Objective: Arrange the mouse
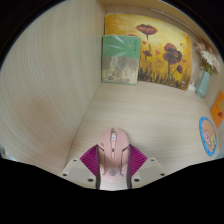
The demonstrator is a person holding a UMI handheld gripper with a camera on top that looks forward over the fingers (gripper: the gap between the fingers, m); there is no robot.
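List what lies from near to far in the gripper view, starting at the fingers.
Gripper, its pink-padded fingers on either side of the mouse, then bare table, then the teal box leaning at the wall, with the flower painting behind it.

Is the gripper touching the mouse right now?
Touching. The gripper view shows the mouse between the gripper fingers, both pink pads against its sides.

Pale striped table point(55, 110) w/ mouse point(113, 152) on it.
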